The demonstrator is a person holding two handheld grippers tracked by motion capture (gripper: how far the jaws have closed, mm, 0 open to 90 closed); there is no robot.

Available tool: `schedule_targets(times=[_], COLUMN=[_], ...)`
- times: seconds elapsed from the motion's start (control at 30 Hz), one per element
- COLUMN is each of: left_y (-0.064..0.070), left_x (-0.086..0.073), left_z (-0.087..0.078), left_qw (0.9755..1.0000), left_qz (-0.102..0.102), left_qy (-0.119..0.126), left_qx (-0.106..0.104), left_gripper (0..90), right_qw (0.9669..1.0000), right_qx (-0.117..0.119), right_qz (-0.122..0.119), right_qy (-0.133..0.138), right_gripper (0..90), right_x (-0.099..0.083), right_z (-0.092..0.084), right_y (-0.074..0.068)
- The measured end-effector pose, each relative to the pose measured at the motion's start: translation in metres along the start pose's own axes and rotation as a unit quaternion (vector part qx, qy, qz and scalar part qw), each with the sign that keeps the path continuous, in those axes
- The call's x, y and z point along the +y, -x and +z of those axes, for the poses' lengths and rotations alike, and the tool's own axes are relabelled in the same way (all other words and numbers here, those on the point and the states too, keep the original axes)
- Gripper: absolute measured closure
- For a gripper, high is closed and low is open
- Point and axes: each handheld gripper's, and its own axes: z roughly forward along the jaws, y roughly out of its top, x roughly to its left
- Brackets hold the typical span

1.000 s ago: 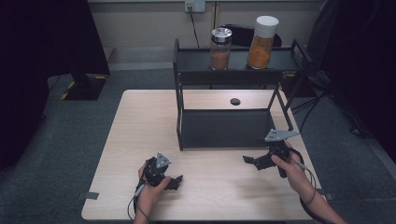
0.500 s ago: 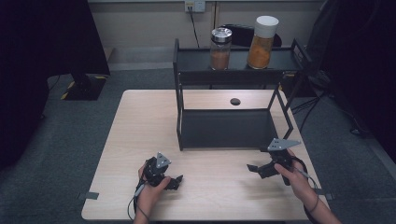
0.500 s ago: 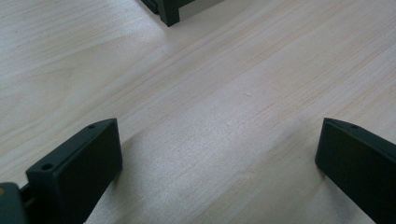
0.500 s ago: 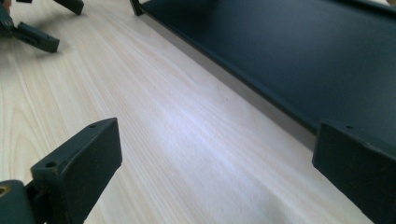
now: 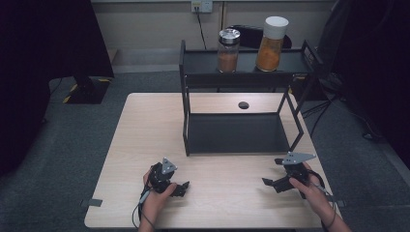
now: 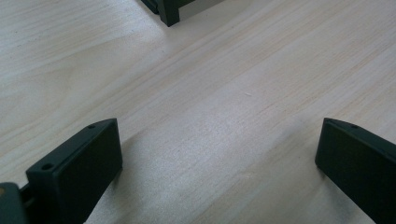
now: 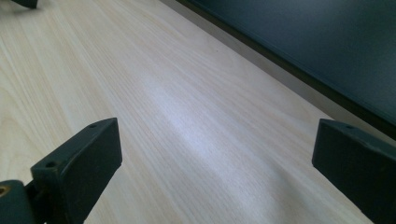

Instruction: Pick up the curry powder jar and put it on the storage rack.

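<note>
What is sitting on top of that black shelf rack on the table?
On the rack's top shelf stand two jars: a metal-lidded one and a taller white-lidded one, both holding orange-brown contents. The shelf's raised rim hides their bases.

We look down and forward from high above the counter (image 5: 145, 145). Each tongs' camera skims the wood closely, sharing the rack (image 5: 237, 133) ahead of the tongs.

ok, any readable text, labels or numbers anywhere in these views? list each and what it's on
None can be read.
Left jar: no label legible at this size.
Right jar: no print visible.
Wall socket: any marking is too small to read.
Black rack, table, left gripper, right gripper: no writing visible.
</note>
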Motion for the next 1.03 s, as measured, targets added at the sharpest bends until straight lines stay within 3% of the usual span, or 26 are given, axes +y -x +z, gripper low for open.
schedule_targets(times=[0.6, 0.77, 1.03], left_y=[0.000, 0.000, 0.000], left_x=[0.000, 0.000, 0.000], left_z=[0.000, 0.000, 0.000], left_qw=[1.0000, 1.0000, 1.0000], left_qz=[0.000, 0.000, 0.000], left_qy=[0.000, 0.000, 0.000], left_qx=[0.000, 0.000, 0.000], left_gripper=[0.0, 0.0, 0.0], right_qw=[0.9994, 0.9983, 0.9981], right_qx=[-0.010, -0.011, -0.012], right_qz=[-0.013, -0.026, -0.020], right_qy=[-0.032, -0.050, -0.057], right_gripper=[1.0, 1.4, 0.0], right_x=[-0.014, -0.015, -0.014], right_z=[-0.007, -0.008, -0.009], right_y=[-0.003, -0.004, -0.004])
